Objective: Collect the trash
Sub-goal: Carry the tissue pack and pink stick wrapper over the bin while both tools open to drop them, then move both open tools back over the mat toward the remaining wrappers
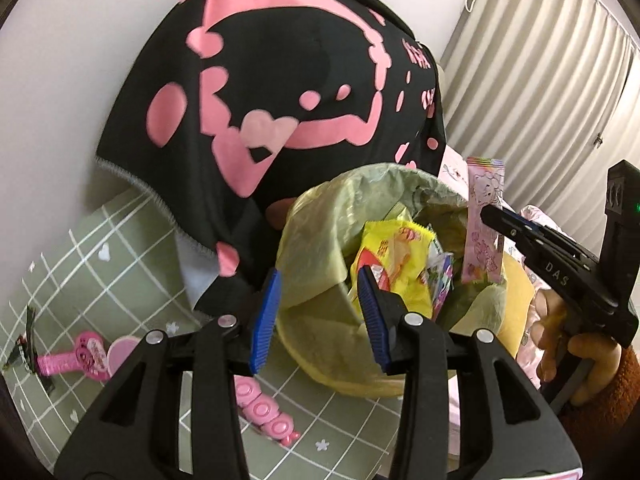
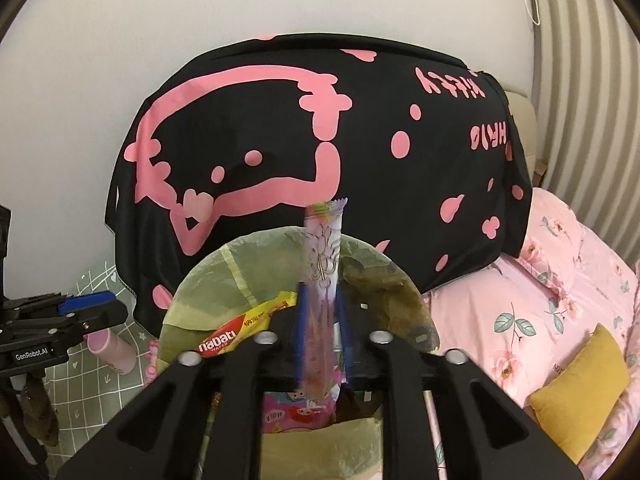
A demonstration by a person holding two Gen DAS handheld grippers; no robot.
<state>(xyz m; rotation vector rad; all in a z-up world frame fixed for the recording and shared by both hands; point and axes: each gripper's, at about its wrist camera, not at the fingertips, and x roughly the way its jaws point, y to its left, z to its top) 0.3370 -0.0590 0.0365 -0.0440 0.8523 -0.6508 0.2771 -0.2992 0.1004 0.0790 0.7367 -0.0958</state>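
A bin lined with a pale green bag (image 1: pixel 316 224) stands in front of me, with a yellow wafer wrapper (image 1: pixel 396 256) and other wrappers inside. My right gripper (image 2: pixel 323 300) is shut on a long pink snack wrapper (image 2: pixel 323 248) and holds it upright over the bin's opening; the wrapper also shows in the left wrist view (image 1: pixel 482 220), pinched by the right gripper (image 1: pixel 498 220). My left gripper (image 1: pixel 320 312) is open and empty, its fingers straddling the near rim of the bin bag. In the right wrist view the bin bag (image 2: pixel 224 280) and yellow wrapper (image 2: pixel 248 324) lie just below the jaws.
A black cloth with pink cartoon print (image 1: pixel 280 92) drapes behind the bin. Pink toys (image 1: pixel 80 356) and a pink cup (image 2: pixel 112 348) lie on the green checked mat (image 1: pixel 80 264). A pink floral bed (image 2: pixel 560 300) with a mustard cushion (image 2: pixel 580 384) lies right.
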